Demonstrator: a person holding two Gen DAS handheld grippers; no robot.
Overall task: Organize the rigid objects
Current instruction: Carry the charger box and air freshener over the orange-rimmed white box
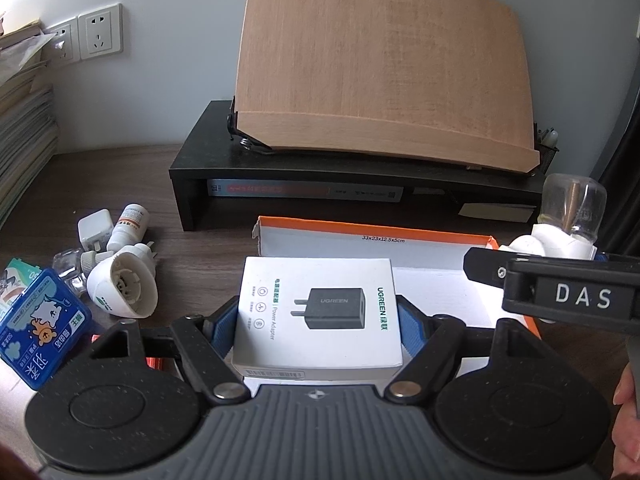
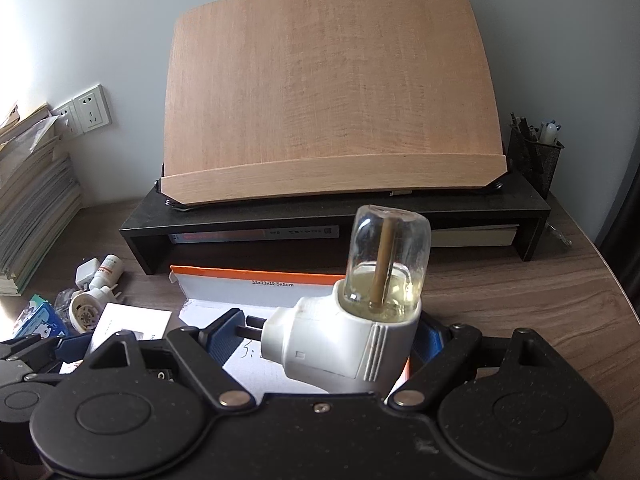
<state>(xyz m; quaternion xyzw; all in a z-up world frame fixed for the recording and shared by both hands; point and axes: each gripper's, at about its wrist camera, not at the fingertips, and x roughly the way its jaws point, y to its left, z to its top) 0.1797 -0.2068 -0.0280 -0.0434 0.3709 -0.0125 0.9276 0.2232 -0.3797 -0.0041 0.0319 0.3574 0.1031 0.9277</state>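
I am holding 2 items at once, both above the same open cardboard box (image 1: 440,280).

The left gripper (image 1: 318,320) is clamped on the white adapter box (image 1: 318,312), its blue pads pressing the 2 long side faces. The adapter box is lying flat, printed face up, its long axis running straight away from the gripper toward the back wall of the cardboard box. It is sitting over the near-left part of the cardboard box floor; I am not able to confirm from this view whether its underside is already touching that floor.

The right gripper (image 2: 328,340) is gripping the white plug-in vaporizer (image 2: 344,344) by its body. The plug prongs are pointing left, across the jaws, and the glass bottle (image 2: 386,256) is standing upright on top, with liquid in its lower part. The vaporizer is hanging over the right part of the cardboard box, just beside the left gripper's load.

The relation that matters: both items are lying directly ahead of and below their grippers, over 1 shared box, with the right gripper nearer the free right-hand floor. I am judging that the adapter box should go down first on the left, leaving the right side open for the vaporizer, kept bottle-up.

More items remain on the desk (image 1: 200,248) to the left: a second vaporizer body (image 1: 120,288), a small pill bottle (image 1: 128,228) and a blue tin (image 1: 40,328), all nearer the left hand.
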